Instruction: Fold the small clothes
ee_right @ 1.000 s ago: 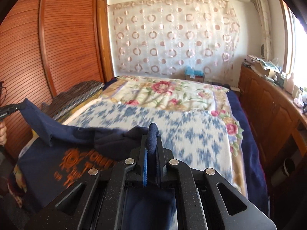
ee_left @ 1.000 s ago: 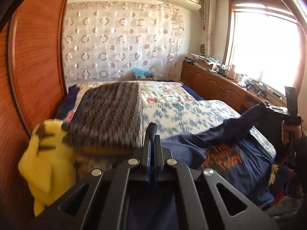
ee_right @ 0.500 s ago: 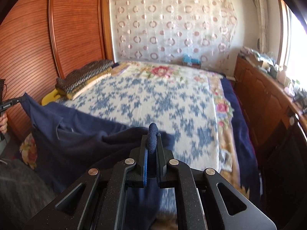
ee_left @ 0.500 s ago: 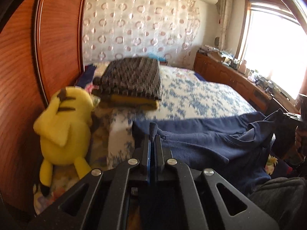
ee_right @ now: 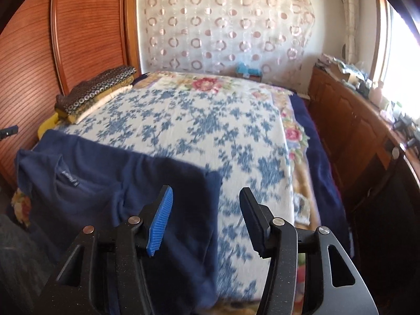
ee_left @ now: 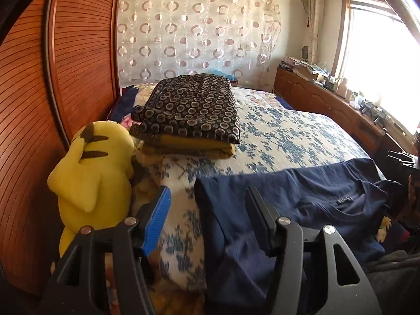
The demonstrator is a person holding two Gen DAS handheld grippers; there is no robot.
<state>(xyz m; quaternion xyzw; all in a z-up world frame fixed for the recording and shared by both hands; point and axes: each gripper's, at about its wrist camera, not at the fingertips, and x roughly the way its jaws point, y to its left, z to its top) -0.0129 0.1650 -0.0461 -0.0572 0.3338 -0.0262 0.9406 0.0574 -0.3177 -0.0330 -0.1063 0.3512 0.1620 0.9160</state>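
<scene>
Yellow plush toy sits at bed's left edge, against the ribbed wood wardrobe. Just beside it, folded dark circle-print blanket over a yellow layer. Blue-floral bedspread covers the bed. Ring-pattern curtain behind; wood cabinets w/ clutter under window.

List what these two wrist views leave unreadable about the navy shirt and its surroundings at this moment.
- Navy shirt: its near hem, left wrist view, hidden behind the left gripper.
- Neck label: right wrist view, lettering too small to read.
- Shirt's front side: faces down onto the bedspread, unseen in both views.
- Right gripper: left wrist view, cut off by the right edge.
- Bedspread near the right gripper: blurred.
</scene>
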